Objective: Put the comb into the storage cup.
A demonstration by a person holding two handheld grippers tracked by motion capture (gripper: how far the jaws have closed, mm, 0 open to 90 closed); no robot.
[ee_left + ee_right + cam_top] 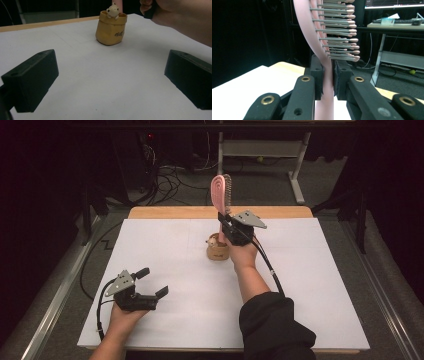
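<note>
Two black jaws of the right gripper [328,75] sat closest to the lens, clamped on the handle of one pink hairbrush [325,37], its metal bristles tipped with pink beads. One white sheet [165,250] covered the one wooden table [165,212], the largest thing there. One tan pot [217,251] stood on that sheet toward its far middle, with one small cream figure [113,10] perched at its rim. The hairbrush rose upright directly above the pot, its handle end down at the pot's mouth. The left gripper [152,282] rested well nearer than the pot and to its left, jaws spread wide apart, holding nothing.
</note>
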